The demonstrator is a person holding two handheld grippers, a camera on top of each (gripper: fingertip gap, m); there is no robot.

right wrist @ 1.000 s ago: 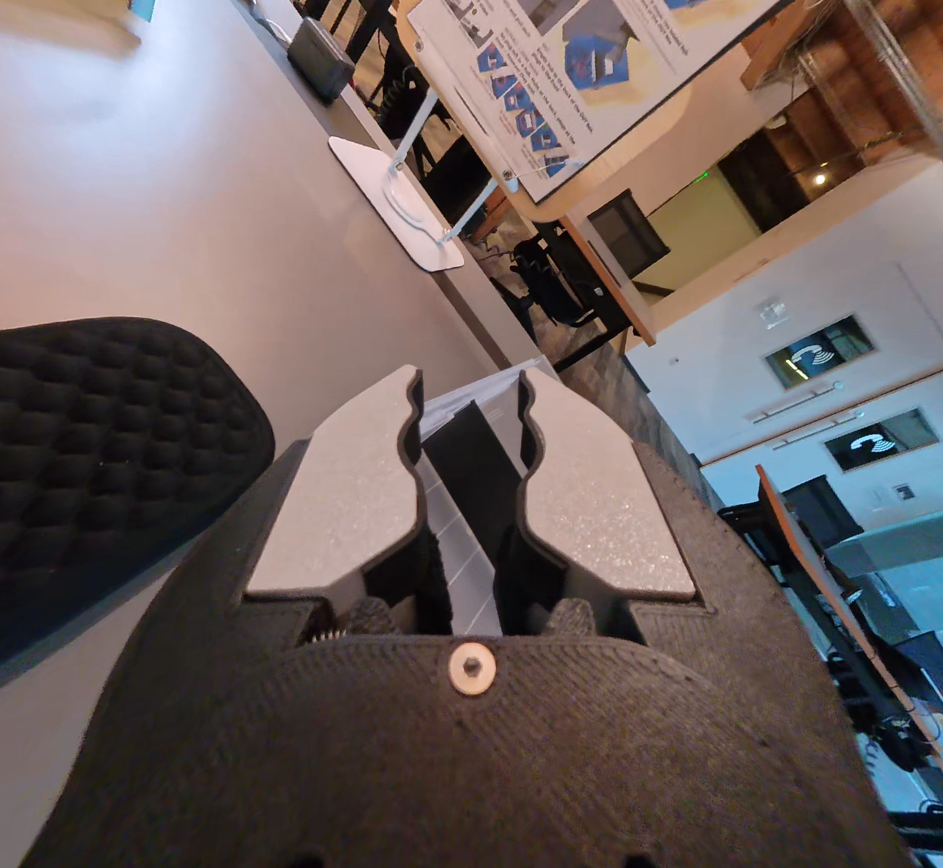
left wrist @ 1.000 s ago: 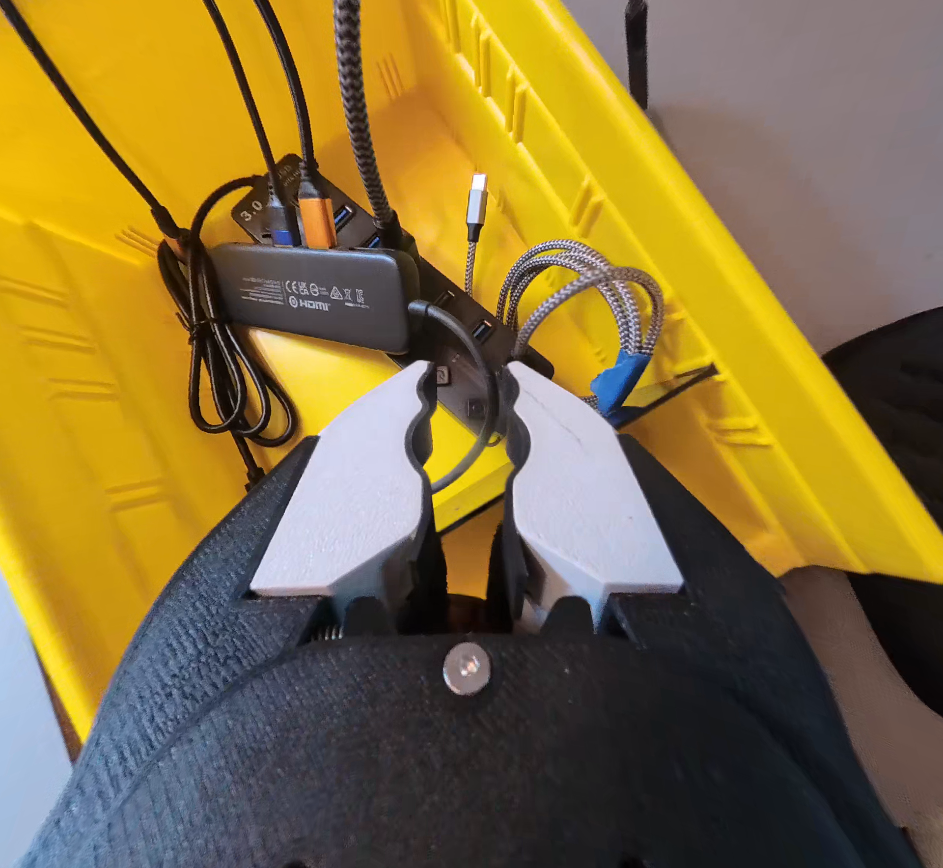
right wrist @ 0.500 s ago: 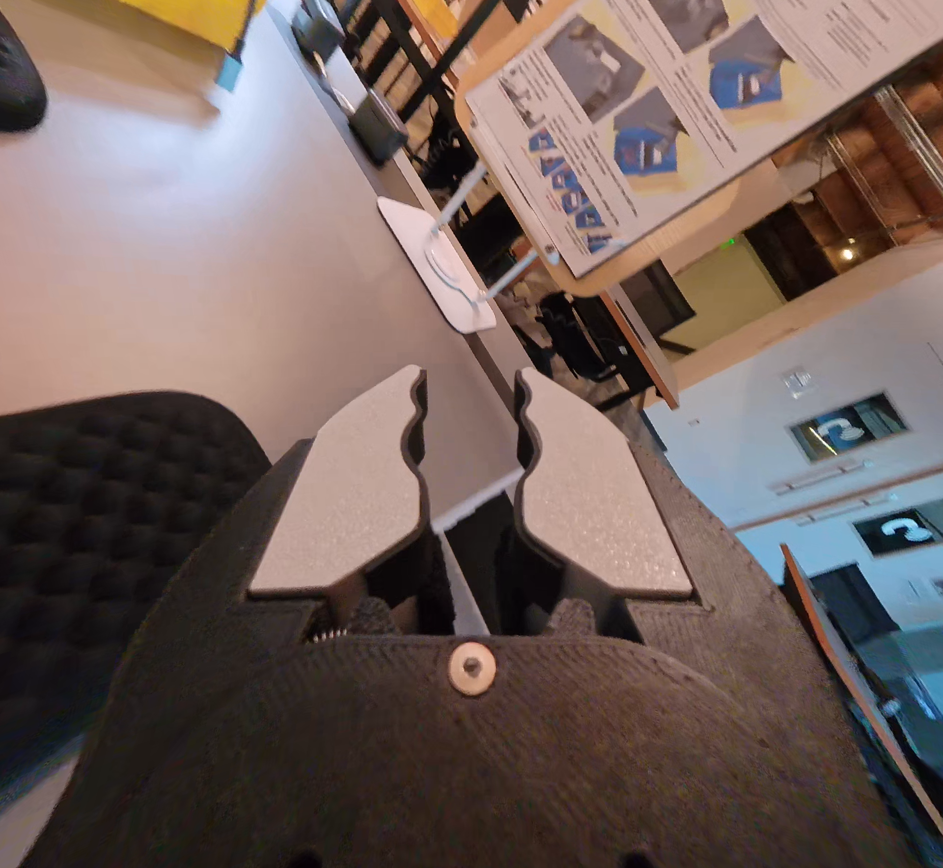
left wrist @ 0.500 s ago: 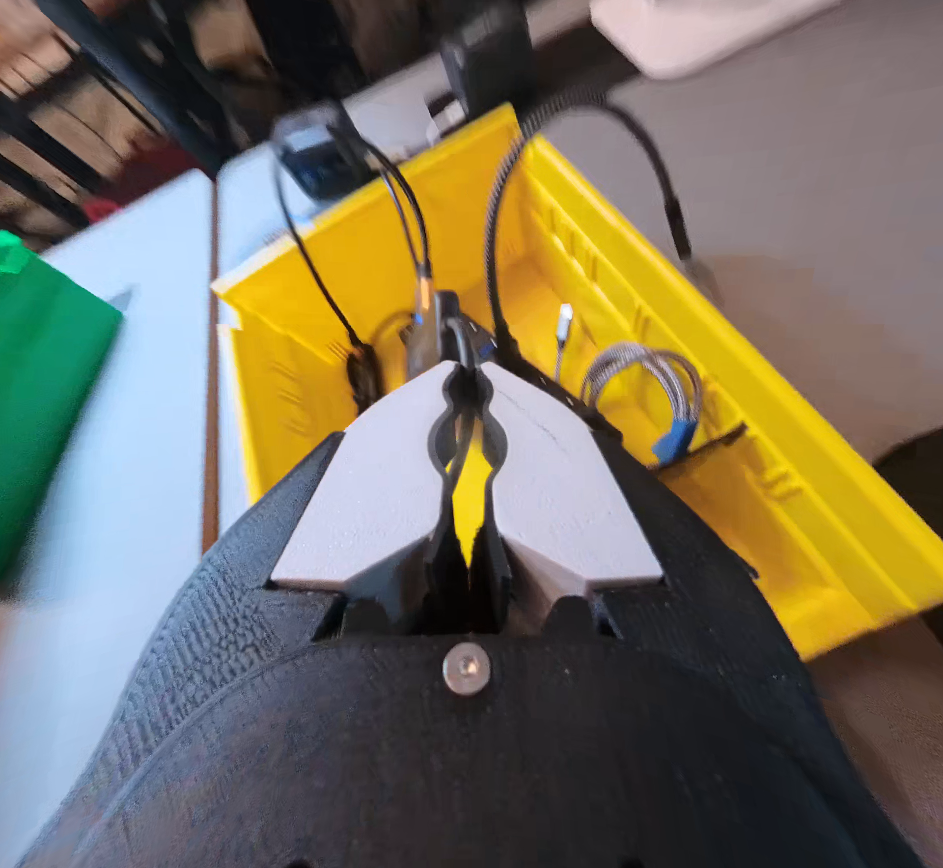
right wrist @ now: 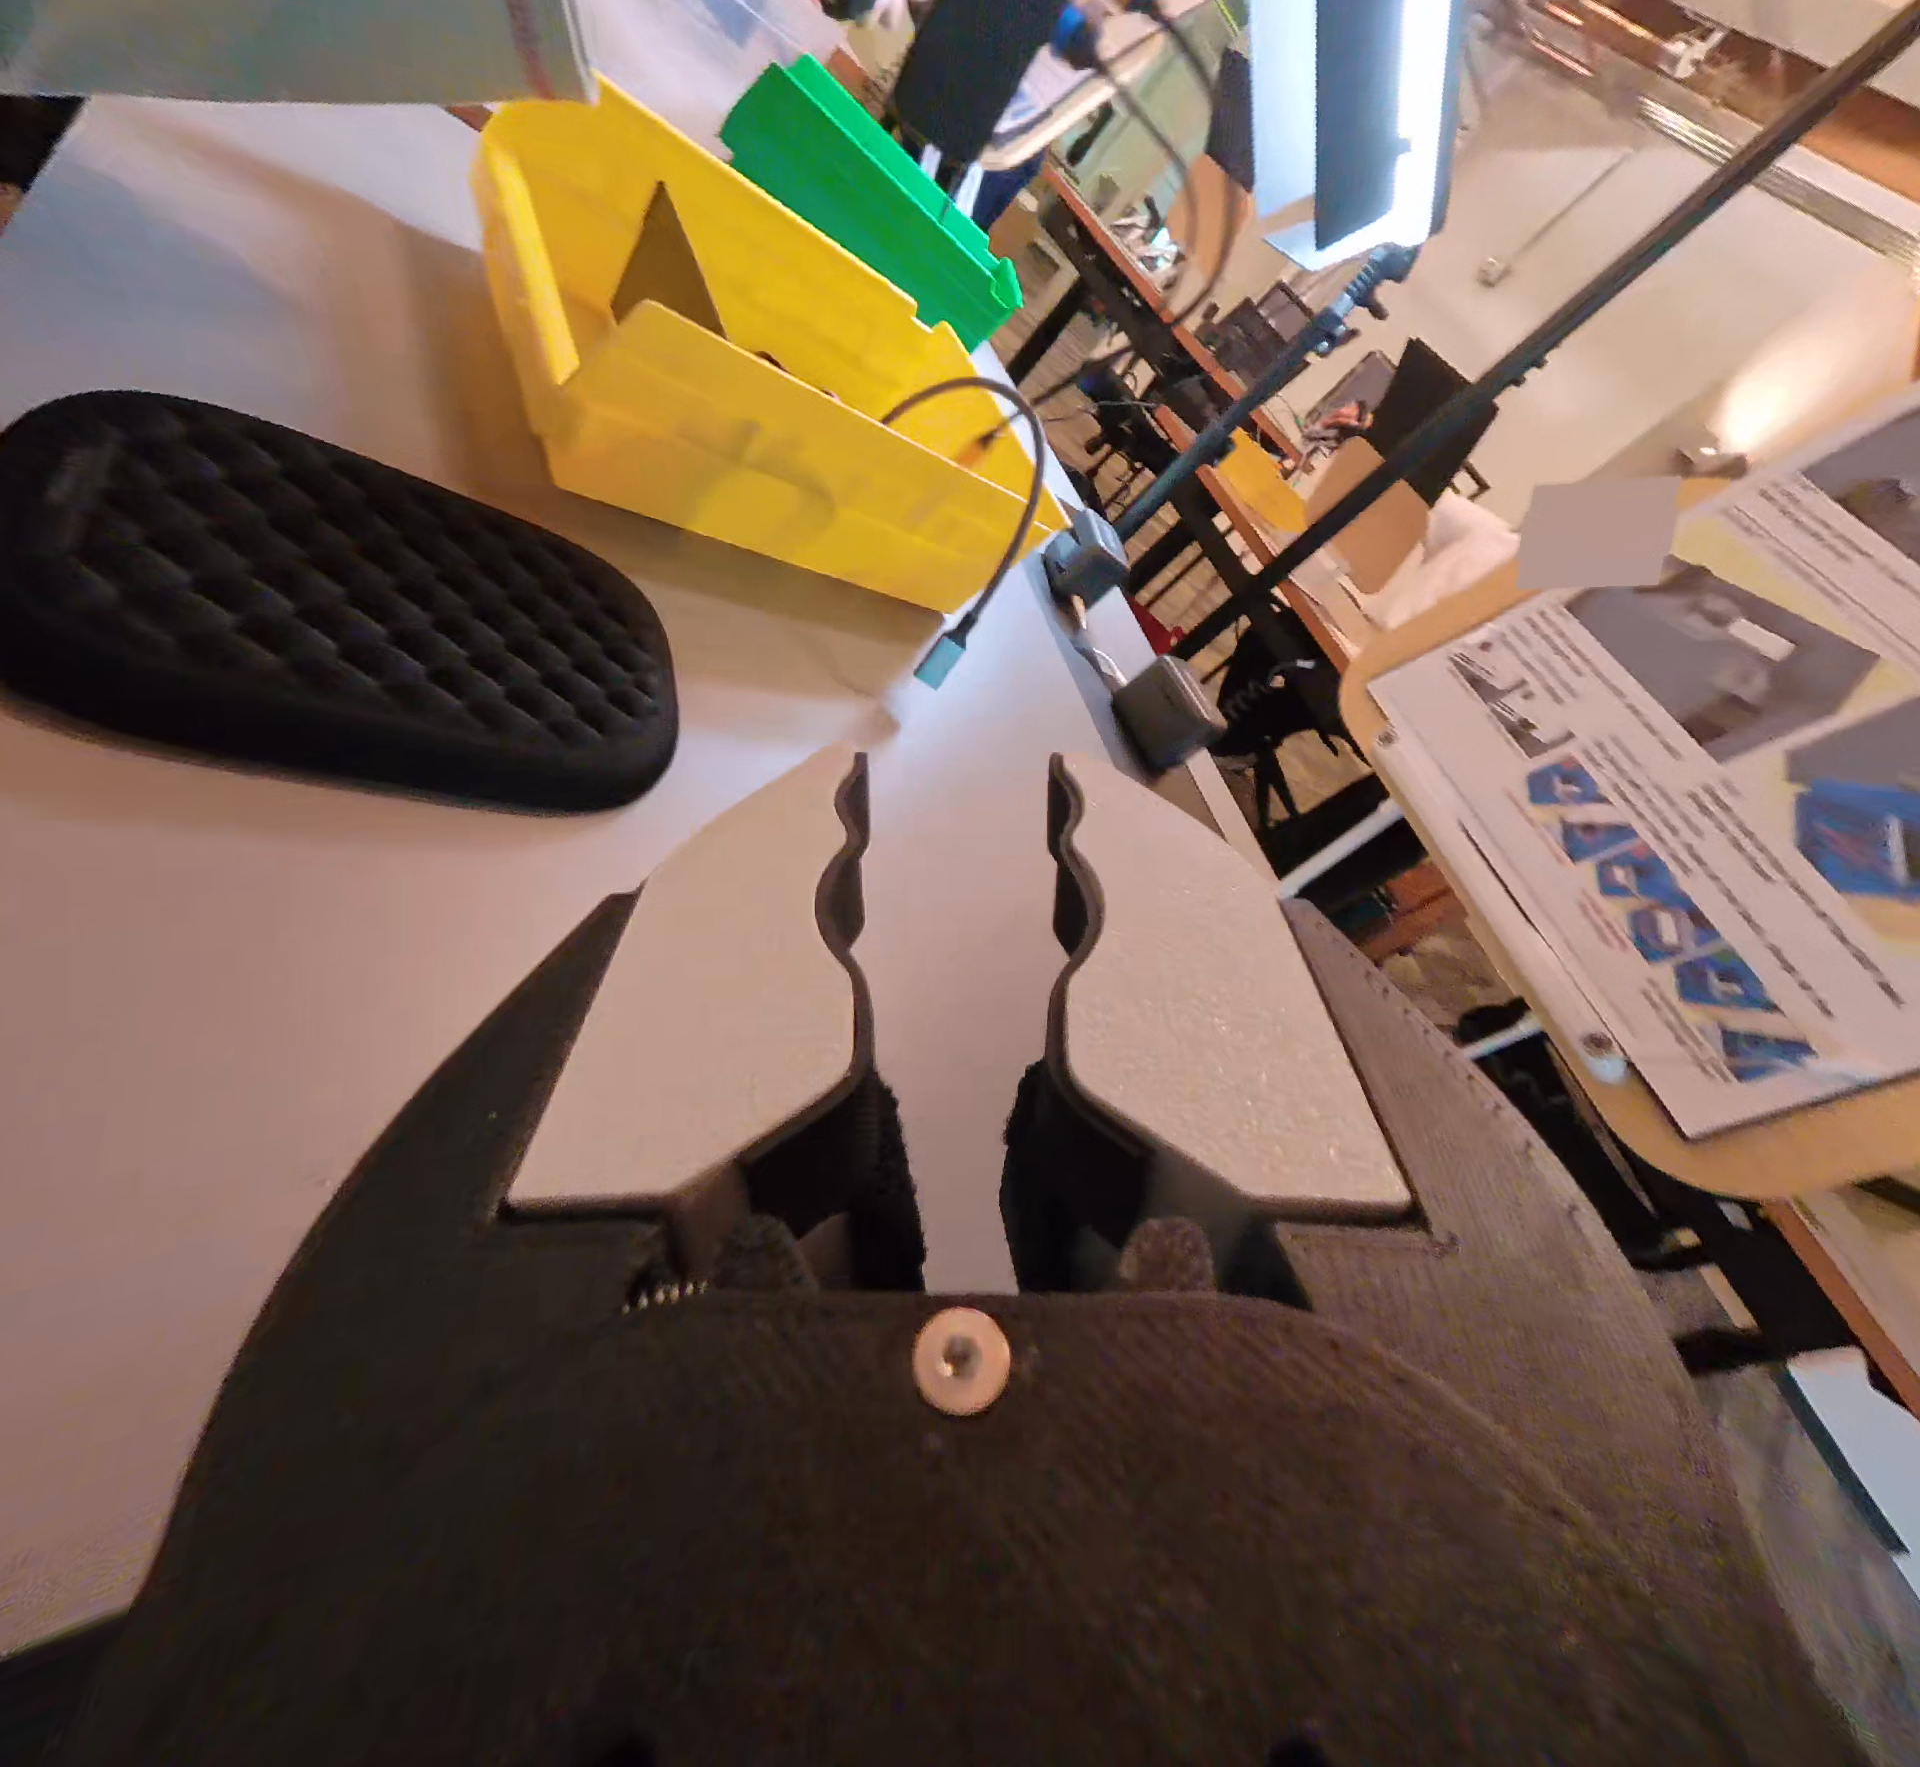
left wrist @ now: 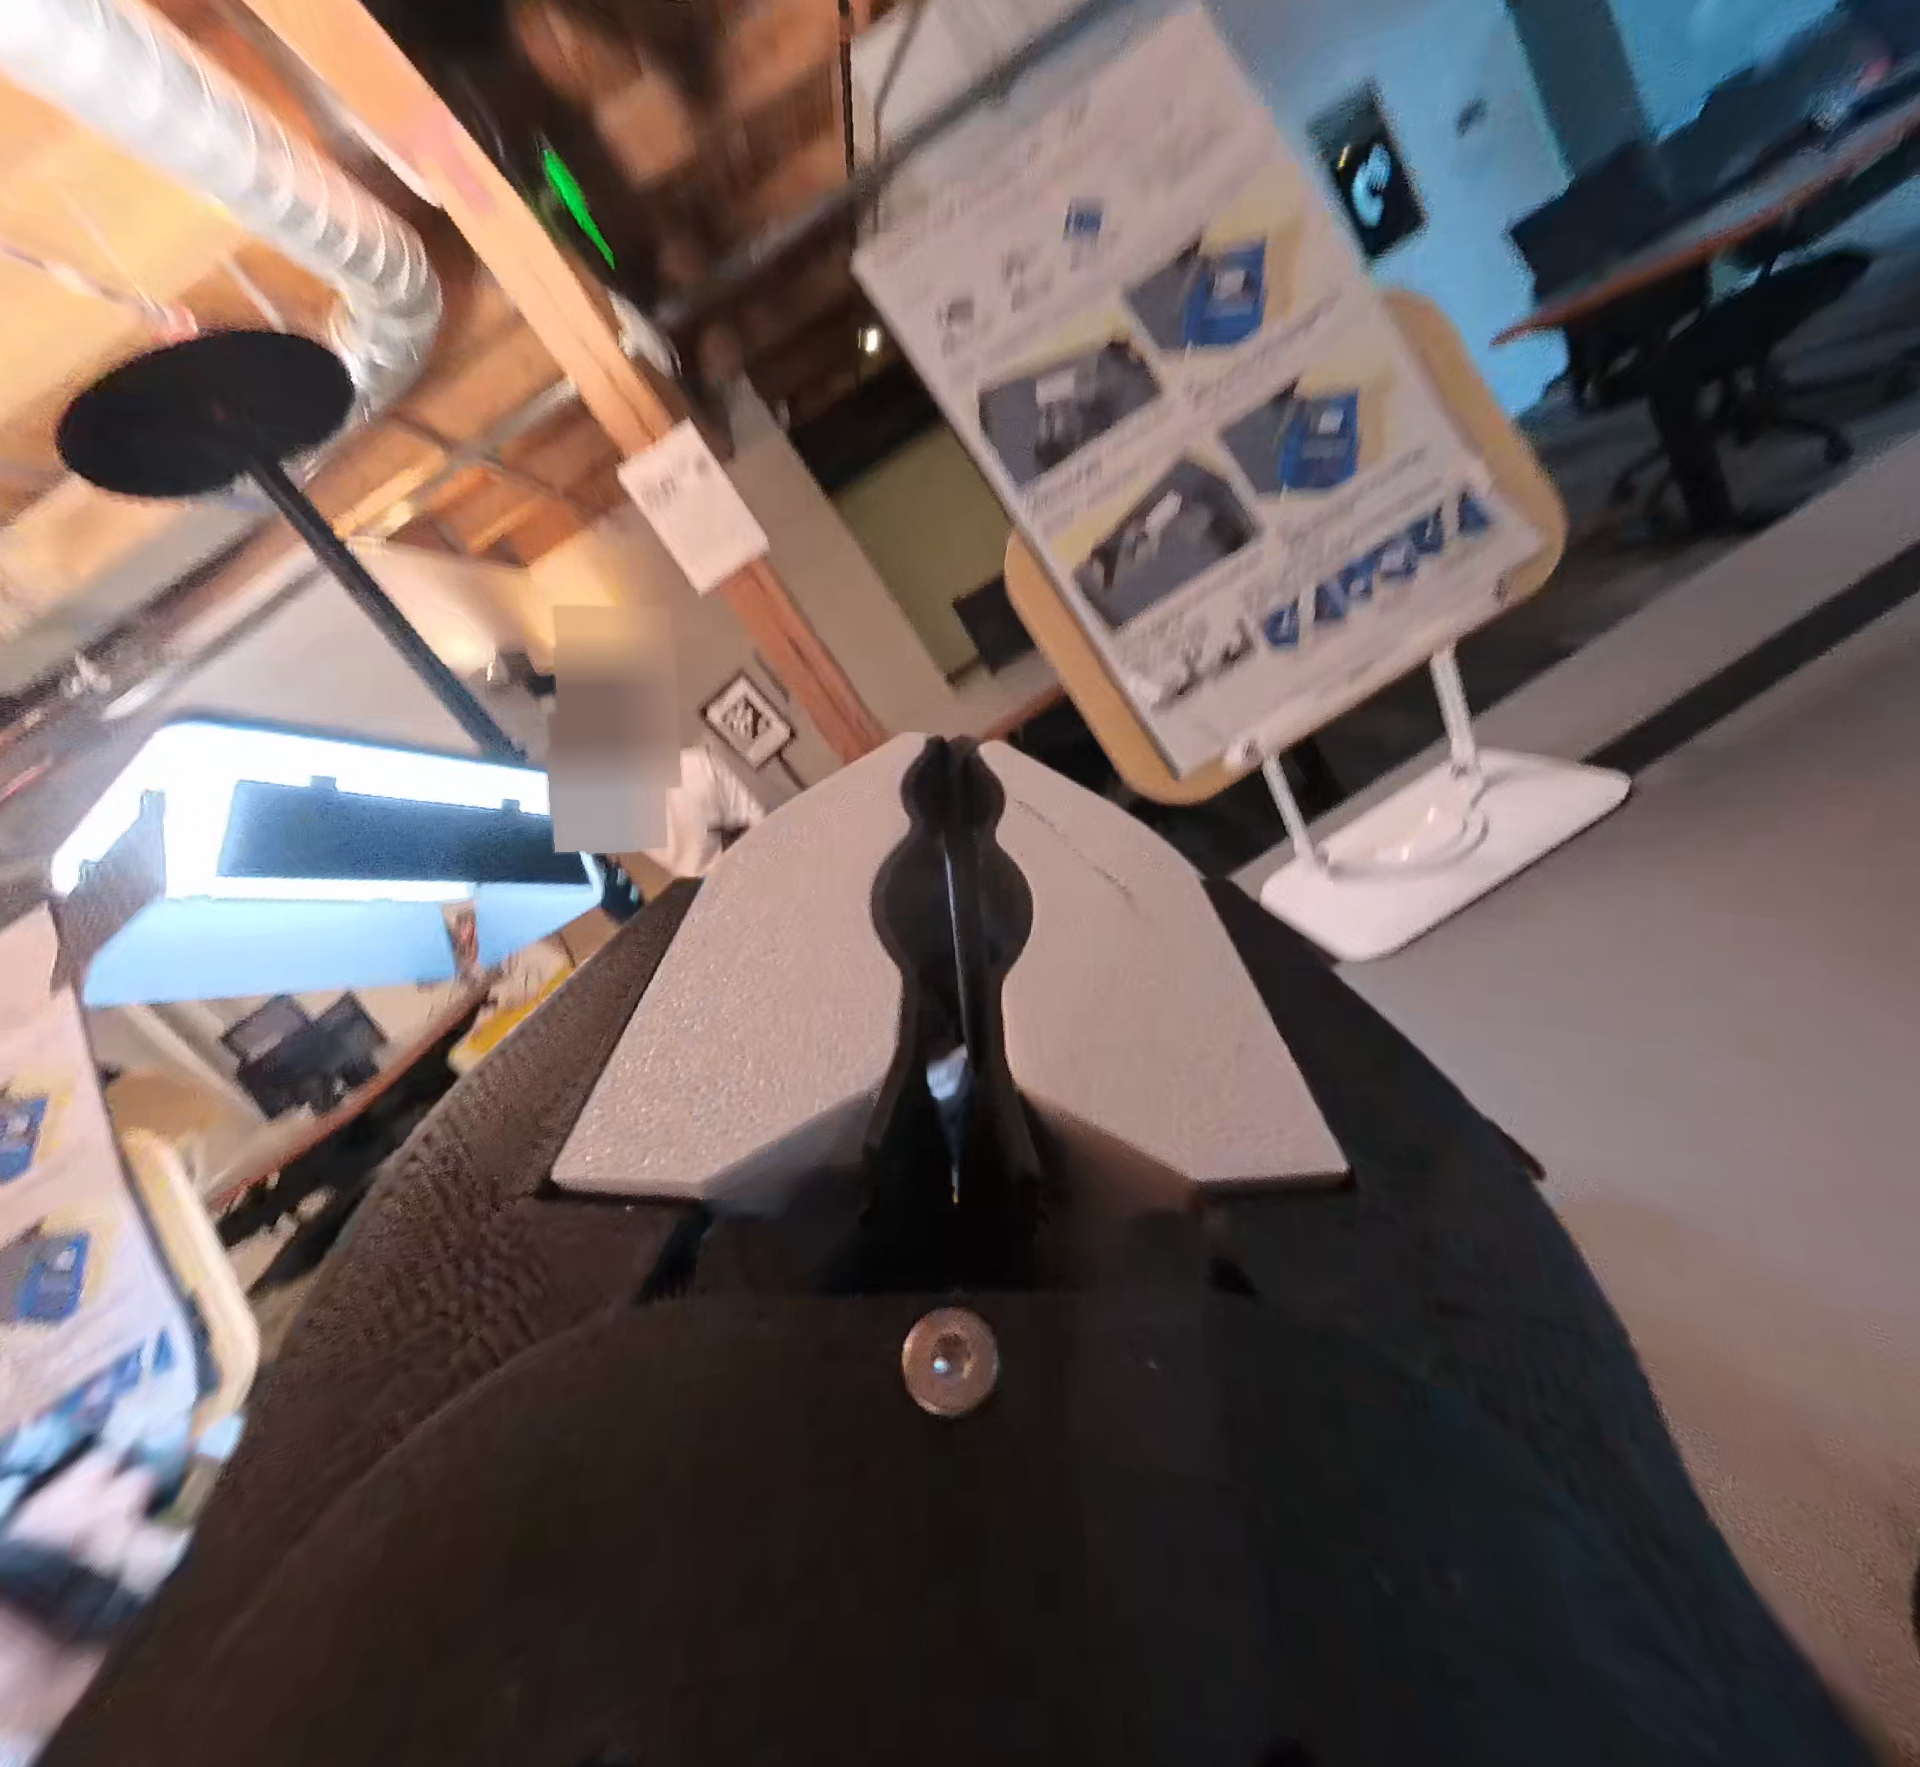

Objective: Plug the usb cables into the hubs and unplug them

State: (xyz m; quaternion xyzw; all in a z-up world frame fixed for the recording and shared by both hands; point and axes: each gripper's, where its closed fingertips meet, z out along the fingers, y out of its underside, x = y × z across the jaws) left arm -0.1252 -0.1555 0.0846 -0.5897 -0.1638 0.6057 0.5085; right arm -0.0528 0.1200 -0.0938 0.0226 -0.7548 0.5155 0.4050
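My left gripper (left wrist: 943, 753) is shut, its grey fingers (left wrist: 748, 969) pressed together, and it points up into the room; I see nothing held in it. No hub or cable shows in the blurred left wrist view. My right gripper (right wrist: 954, 767) is open and empty, low over the grey table (right wrist: 260, 938). Ahead of it to the left stands the yellow bin (right wrist: 727, 429). A thin dark cable (right wrist: 1023, 491) arches over the bin's wall, and its teal plug (right wrist: 940, 657) rests on the table. The hubs are hidden inside the bin.
A black padded mat (right wrist: 312, 595) lies left of my right gripper. A green bin (right wrist: 862, 179) stands behind the yellow one. Two grey boxes (right wrist: 1169, 709) sit at the table's far edge. A poster board (left wrist: 1195, 429) stands on a white base (left wrist: 1455, 844). One gripper's finger ends stand about 35 cm off the other's.
My left gripper closed over the bin, then swung up and away to face the room. My right gripper turned left, bringing the bin and mat into view, and stayed open.
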